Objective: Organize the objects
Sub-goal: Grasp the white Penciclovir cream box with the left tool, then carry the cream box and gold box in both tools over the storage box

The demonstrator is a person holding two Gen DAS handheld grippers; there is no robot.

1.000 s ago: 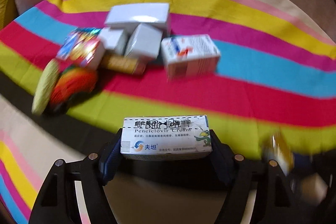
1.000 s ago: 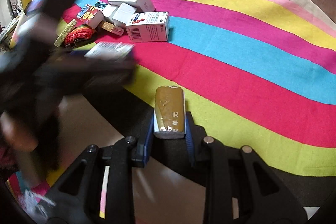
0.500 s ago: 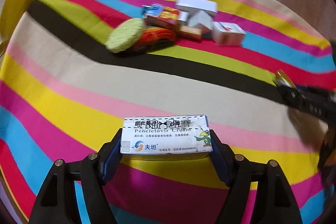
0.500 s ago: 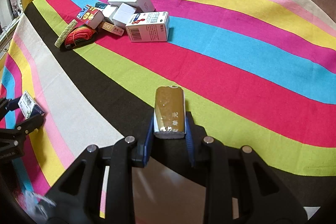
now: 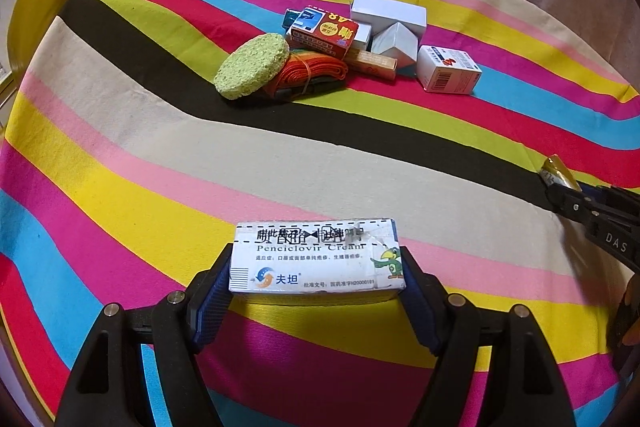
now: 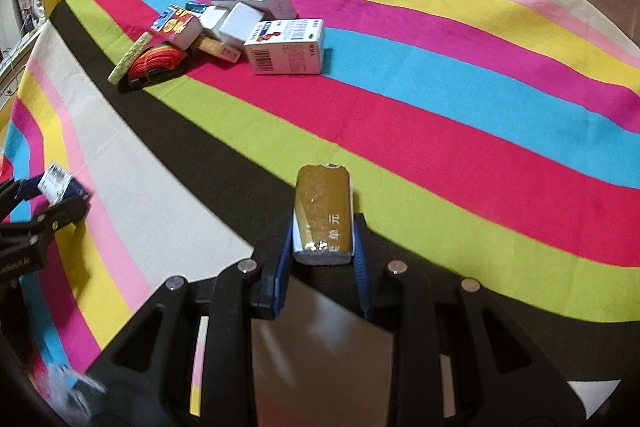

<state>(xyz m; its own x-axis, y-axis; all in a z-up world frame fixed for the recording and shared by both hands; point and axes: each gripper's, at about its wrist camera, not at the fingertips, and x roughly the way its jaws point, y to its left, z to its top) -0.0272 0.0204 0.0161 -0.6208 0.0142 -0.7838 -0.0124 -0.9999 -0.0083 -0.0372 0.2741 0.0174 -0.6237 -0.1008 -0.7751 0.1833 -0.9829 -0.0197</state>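
The cream box is sitting crosswise between the blue pads of the left gripper, jaws clamped on its two short ends, label facing the camera. It is hanging over the near pink and yellow bands of the striped cloth; whether it is touching the cloth cannot be told. The right gripper is holding a gold-wrapped bar lengthwise, jaws pressed together on its long sides, above the black and lime stripes.

Farther across the table, a cluster is lying bunched: a green sponge disc leaning on an orange cord bundle, a red printed box and a slim tan box against white cartons, and a white barcode box just beside them on the right.

Judgement: sorting is appearing only partly done. Two items are in hand and not yet placed; the cluster is looking heaped rather than ordered. No bin or tray is showing, so the destination cannot be told.
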